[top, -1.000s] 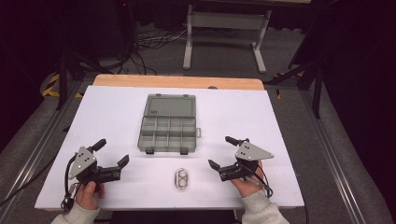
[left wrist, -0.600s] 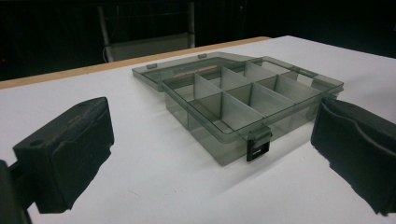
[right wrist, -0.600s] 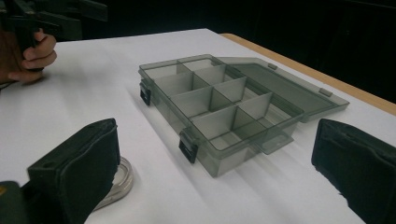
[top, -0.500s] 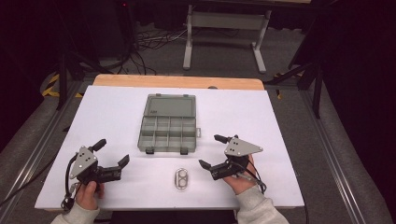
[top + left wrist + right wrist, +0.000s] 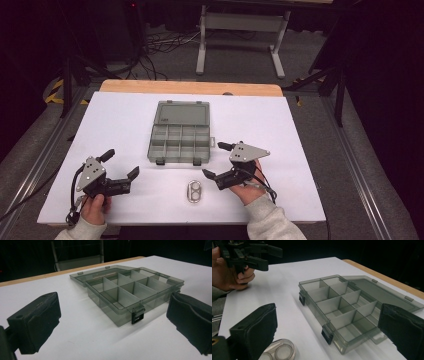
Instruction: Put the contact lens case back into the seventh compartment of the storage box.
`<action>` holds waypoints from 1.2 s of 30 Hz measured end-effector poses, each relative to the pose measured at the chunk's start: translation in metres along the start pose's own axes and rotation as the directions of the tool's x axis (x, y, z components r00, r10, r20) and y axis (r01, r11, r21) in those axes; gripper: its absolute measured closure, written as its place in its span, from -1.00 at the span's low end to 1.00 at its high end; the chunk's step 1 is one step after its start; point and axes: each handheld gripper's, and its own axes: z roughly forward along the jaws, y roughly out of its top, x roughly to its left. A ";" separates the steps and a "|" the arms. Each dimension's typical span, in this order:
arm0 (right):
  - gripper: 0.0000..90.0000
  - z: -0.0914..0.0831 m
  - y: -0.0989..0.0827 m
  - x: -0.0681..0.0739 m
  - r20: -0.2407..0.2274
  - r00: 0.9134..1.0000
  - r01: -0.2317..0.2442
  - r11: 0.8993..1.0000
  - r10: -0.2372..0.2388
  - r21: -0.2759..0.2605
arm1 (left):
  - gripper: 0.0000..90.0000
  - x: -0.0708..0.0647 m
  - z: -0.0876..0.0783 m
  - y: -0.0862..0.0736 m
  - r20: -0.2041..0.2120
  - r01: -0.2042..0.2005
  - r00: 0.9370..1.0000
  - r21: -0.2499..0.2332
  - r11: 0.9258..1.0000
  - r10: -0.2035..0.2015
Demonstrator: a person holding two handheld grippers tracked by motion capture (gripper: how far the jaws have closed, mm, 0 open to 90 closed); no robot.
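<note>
A smoky-grey plastic compartment box point(image 5: 180, 142) lies in the middle of the white table point(image 5: 310, 150), its lid point(image 5: 181, 114) folded flat behind it and its cells bare. In front of it lies a small clear oval case point(image 5: 194, 191). My left gripper point(image 5: 120, 163) is open, held low to the left of the box's front. My right gripper point(image 5: 215, 160) is open too, just right of the oval case and close to the box's front right corner. The left gripper view shows the box point(image 5: 130, 292) between my black fingers point(image 5: 37, 322). The right gripper view shows the box point(image 5: 339, 305) and the oval case point(image 5: 278, 352).
The table's wooden far edge point(image 5: 190, 87) borders a dark floor with cables and a metal stand point(image 5: 240, 30). In the right gripper view, the person's other hand point(image 5: 229, 270) with its gripper hangs over the table at the upper left.
My right gripper has moved left, toward the oval case and the box's front right corner. The left gripper and the box have stayed put.
</note>
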 end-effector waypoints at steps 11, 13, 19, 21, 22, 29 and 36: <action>-0.93 0.013 0.016 0.006 -0.045 0.998 0.047 0.999 -0.047 0.010 | -1.00 0.000 0.000 0.000 -0.001 -0.001 1.000 0.000 1.000 0.001; -0.93 0.014 0.018 0.006 -0.058 0.997 0.055 0.998 -0.054 0.013 | -1.00 0.000 0.000 0.000 -0.002 -0.002 1.000 0.002 1.000 0.002; -0.93 0.021 0.024 0.006 -0.079 0.995 0.071 0.997 -0.069 0.029 | -1.00 0.000 0.000 0.000 -0.002 -0.002 1.000 0.003 1.000 0.002; -0.93 0.023 0.026 0.007 -0.085 0.994 0.075 0.997 -0.072 0.034 | -1.00 0.000 0.000 0.000 -0.002 -0.002 1.000 0.003 1.000 0.002; -0.93 0.025 0.026 0.007 -0.094 0.993 0.080 0.996 -0.076 0.041 | -1.00 0.000 0.000 0.000 -0.002 -0.002 1.000 0.003 1.000 0.002; -0.91 0.031 0.032 0.009 -0.116 0.990 0.093 0.993 -0.085 0.068 | -1.00 0.000 0.000 0.000 -0.002 -0.005 1.000 0.002 1.000 0.005; -0.91 0.040 0.034 0.008 -0.130 0.989 0.077 0.992 -0.064 0.098 | -1.00 -0.001 0.001 0.000 -0.002 -0.008 1.000 0.003 1.000 0.008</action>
